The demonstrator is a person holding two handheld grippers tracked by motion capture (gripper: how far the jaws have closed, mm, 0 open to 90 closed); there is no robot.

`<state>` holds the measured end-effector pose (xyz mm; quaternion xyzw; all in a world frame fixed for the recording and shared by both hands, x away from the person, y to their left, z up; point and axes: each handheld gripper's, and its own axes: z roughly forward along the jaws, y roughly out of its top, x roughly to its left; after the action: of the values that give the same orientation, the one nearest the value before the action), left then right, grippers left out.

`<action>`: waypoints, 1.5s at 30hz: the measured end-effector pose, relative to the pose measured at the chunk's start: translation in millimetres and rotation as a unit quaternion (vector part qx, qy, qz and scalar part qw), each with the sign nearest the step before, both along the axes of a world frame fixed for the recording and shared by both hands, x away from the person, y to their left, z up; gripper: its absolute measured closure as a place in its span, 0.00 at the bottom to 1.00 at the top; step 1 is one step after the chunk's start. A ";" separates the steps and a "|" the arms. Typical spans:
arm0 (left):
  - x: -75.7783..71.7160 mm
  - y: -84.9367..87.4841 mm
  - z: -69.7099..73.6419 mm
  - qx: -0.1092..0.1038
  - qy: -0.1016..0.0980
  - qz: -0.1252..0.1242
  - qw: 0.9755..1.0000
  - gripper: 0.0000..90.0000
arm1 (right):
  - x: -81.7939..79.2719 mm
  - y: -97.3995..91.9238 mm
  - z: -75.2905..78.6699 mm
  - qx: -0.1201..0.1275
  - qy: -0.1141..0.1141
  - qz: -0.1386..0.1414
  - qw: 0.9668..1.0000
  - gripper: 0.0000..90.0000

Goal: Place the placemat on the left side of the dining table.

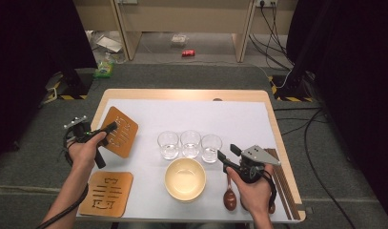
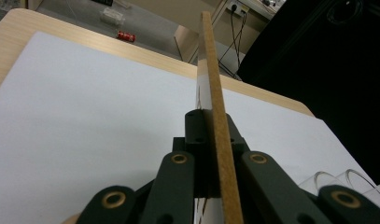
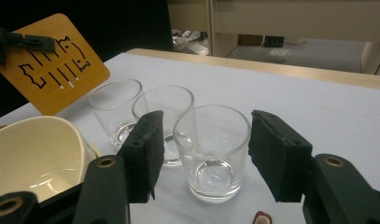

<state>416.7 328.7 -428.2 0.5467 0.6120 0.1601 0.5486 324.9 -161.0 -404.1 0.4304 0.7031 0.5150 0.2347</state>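
At the near edge of the white-covered surface [image 1: 239,114], a second wooden coaster [image 1: 106,193] lies flat at the person's left, not yet touched; a cream bowl [image 1: 185,178] sits near the middle, and a brown wooden spoon [image 1: 229,195] rests beside the right hand [image 1: 256,192], with dark chopsticks [image 1: 282,181] along the right edge; none of these looks to have been set in a final place. A little farther in, the right claw [image 3: 204,154] stands spread, its black jaws to either side of the nearest glass [image 3: 212,149] without pressing on it; the grasp appears lined up but not made. That glass is the right-hand one of a row of three glasses [image 1: 190,144] standing upright just behind the bowl, close together; the other two are untouched. At the left, the left claw [image 1: 111,128] is pressed together on the edge of a cut-out wooden coaster [image 1: 120,131], which it holds lifted and tilted above the left part of the surface; the left gripper view shows the thin board [image 2: 215,116] edge-on between the closed jaws. The far half of the surface carries nothing; the work seems at an early stage; one coaster is in the air with no resting spot yet chosen, the other waits, and the glasses, bowl, spoon and chopsticks remain to be arranged.
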 end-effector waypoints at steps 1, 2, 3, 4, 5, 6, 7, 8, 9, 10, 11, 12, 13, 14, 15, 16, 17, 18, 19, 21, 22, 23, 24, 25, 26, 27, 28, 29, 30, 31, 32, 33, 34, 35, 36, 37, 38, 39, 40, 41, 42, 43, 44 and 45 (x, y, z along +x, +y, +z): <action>1.1 -0.4 -0.3 0.000 0.000 0.000 1.000 0.96 | 0.0 0.0 -0.2 0.000 0.001 0.001 1.000 0.50; 1.7 -0.6 -0.3 0.001 0.001 0.000 1.000 0.96 | 0.1 0.1 -0.2 0.001 0.002 0.001 1.000 0.50; 2.6 -0.9 -0.2 0.001 0.001 0.001 1.000 0.96 | 0.3 0.2 -0.4 0.002 0.002 0.001 1.000 0.50; 3.4 -1.2 0.1 0.001 0.001 0.001 1.000 0.96 | 0.3 0.2 -0.4 0.002 0.002 0.001 1.000 0.50; 4.2 -1.5 0.5 0.002 0.001 0.001 1.000 0.96 | 0.4 0.2 -0.6 0.002 0.002 0.001 1.000 0.51; 5.3 -1.6 0.8 0.002 0.001 0.001 1.000 0.96 | 0.5 0.3 -0.8 0.002 0.002 0.001 1.000 0.51; 6.3 -2.1 1.2 0.001 0.001 0.002 1.000 0.96 | 0.6 0.2 -1.1 0.002 0.003 0.002 1.000 0.51; 7.5 -2.1 1.4 0.002 0.000 0.002 1.000 0.96 | 0.7 0.3 -1.4 0.002 0.004 0.001 1.000 0.51; 8.7 -2.4 1.6 0.002 0.000 0.003 1.000 0.96 | 0.7 0.4 -1.7 0.002 0.004 0.001 1.000 0.51; 10.0 -2.7 1.6 0.002 0.001 0.003 1.000 0.96 | 0.8 0.3 -1.9 0.001 0.004 0.001 1.000 0.51; 11.3 -2.9 1.6 0.003 0.002 0.003 1.000 0.96 | 0.9 0.3 -2.0 0.002 0.004 0.001 1.000 0.51; 12.7 -2.8 1.3 0.004 0.003 0.004 1.000 0.96 | 1.0 0.3 -2.0 0.002 0.005 0.001 1.000 0.51; 14.0 -2.7 1.3 0.004 0.004 0.005 1.000 0.96 | 1.1 -0.1 -1.8 0.002 0.004 0.001 1.000 0.51; 15.2 -2.8 1.0 0.004 0.004 0.006 1.000 0.96 | 1.1 -0.3 -1.6 0.002 0.004 0.000 1.000 0.51; 16.9 -2.4 0.6 0.004 0.005 0.008 1.000 0.96 | 1.0 -0.4 -1.5 0.003 0.005 0.000 1.000 0.51; 18.2 -2.5 0.3 0.004 0.006 0.010 1.000 0.96 | 1.1 -1.0 -1.3 0.003 0.003 0.000 1.000 0.51; 19.3 -2.4 0.1 0.005 0.007 0.010 1.000 0.96 | 1.1 -1.4 -1.1 0.003 0.004 -0.001 1.000 0.51; 21.4 -2.3 -0.1 0.007 0.009 0.010 1.000 0.96 | 1.2 -1.8 -1.1 0.003 0.003 -0.001 1.000 0.51; 23.3 -2.6 -0.2 0.008 0.009 0.011 1.000 0.96 | 1.3 -2.1 -1.1 0.004 0.004 -0.001 1.000 0.51; 27.0 -2.9 0.3 0.009 0.010 0.013 1.000 0.96 | 1.3 -2.3 -1.2 0.003 0.004 -0.001 1.000 0.51; 29.4 -3.1 0.5 0.007 0.010 0.014 1.000 0.96 | 1.4 -2.5 -1.1 0.003 0.004 -0.001 1.000 0.51; 30.8 -3.2 0.6 0.008 0.011 0.014 1.000 0.96 | 1.5 -2.6 -1.1 0.003 0.004 -0.001 1.000 0.51; 32.6 -3.4 0.5 0.007 0.012 0.015 1.000 0.96 | 1.5 -2.7 -1.1 0.002 0.004 -0.001 1.000 0.51; 34.7 -3.6 -0.1 0.007 0.013 0.017 1.000 0.96 | 1.6 -2.7 -1.2 0.003 0.004 -0.001 1.000 0.51; 35.9 -3.7 -0.6 0.007 0.015 0.017 1.000 0.96 | 1.7 -2.8 -1.3 0.002 0.003 -0.001 1.000 0.51; 37.5 -4.0 -1.4 0.006 0.016 0.018 1.000 0.96 | 1.9 -2.8 -1.5 0.002 0.003 -0.001 1.000 0.51; 38.6 -3.9 -2.4 0.007 0.018 0.018 1.000 0.96 | 1.8 -2.7 -1.7 0.002 0.004 -0.001 1.000 0.51; 39.9 -4.2 -3.6 0.005 0.021 0.020 1.000 0.96 | 2.0 -2.8 -1.9 0.002 0.003 -0.001 1.000 0.51; 41.1 -4.7 -5.1 0.003 0.022 0.021 1.000 0.96 | 2.2 -2.6 -2.3 0.003 0.003 -0.001 1.000 0.51; 42.2 -5.3 -6.7 0.001 0.025 0.022 0.999 0.96 | 2.2 -2.6 -2.4 0.002 0.003 -0.001 1.000 0.51; 43.2 -5.8 -8.5 0.001 0.028 0.022 0.999 0.96 | 2.2 -2.4 -2.6 0.002 0.004 -0.001 1.000 0.51; 44.3 -6.3 -10.3 0.000 0.031 0.022 0.999 0.96 | 2.2 -2.2 -2.7 0.003 0.005 -0.001 1.000 0.51; 45.3 -7.1 -12.0 -0.002 0.033 0.023 0.999 0.96 | 2.1 -2.0 -2.7 0.003 0.006 0.000 1.000 0.51; 46.3 -7.6 -13.7 -0.002 0.035 0.024 0.999 0.96 | 2.1 -1.8 -2.6 0.004 0.005 0.000 1.000 0.51; 47.2 -8.0 -15.3 -0.004 0.038 0.024 0.999 0.96 | 1.9 -1.8 -2.5 0.004 0.005 0.000 1.000 0.51; 48.1 -8.3 -16.8 -0.006 0.040 0.025 0.999 0.96 | 1.8 -1.8 -2.4 0.004 0.005 0.000 1.000 0.51; 48.8 -8.6 -18.3 -0.005 0.042 0.026 0.999 0.96 | 1.9 -2.1 -2.4 0.002 0.003 0.000 1.000 0.51; 49.4 -8.7 -19.8 -0.007 0.045 0.026 0.999 0.96 | 1.7 -2.0 -2.5 0.004 0.005 0.000 1.000 0.51; 50.1 -8.8 -21.4 -0.008 0.048 0.027 0.998 0.96 | 1.8 -2.3 -2.5 0.002 0.003 0.000 1.000 0.51; 50.7 -8.5 -22.9 -0.009 0.049 0.028 0.998 0.95 | 1.7 -2.1 -2.6 0.004 0.005 0.000 1.000 0.51; 51.1 -7.6 -23.2 -0.011 0.051 0.029 0.998 0.96 | 1.7 -2.2 -2.5 0.004 0.006 0.000 1.000 0.51; 51.4 -6.9 -23.7 -0.015 0.052 0.031 0.998 0.95 | 1.8 -2.5 -2.4 0.002 0.005 0.000 1.000 0.51; 51.7 -6.4 -24.0 -0.016 0.053 0.031 0.998 0.95 | 1.7 -2.4 -2.2 0.003 0.004 0.001 1.000 0.51; 52.1 -5.6 -24.3 -0.018 0.055 0.031 0.998 0.95 | 1.4 -2.5 -1.7 0.003 0.005 0.000 1.000 0.51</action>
<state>468.8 323.1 -452.5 0.5257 0.6603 0.1359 0.5188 326.3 -163.5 -405.8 0.4332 0.7030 0.5150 0.2299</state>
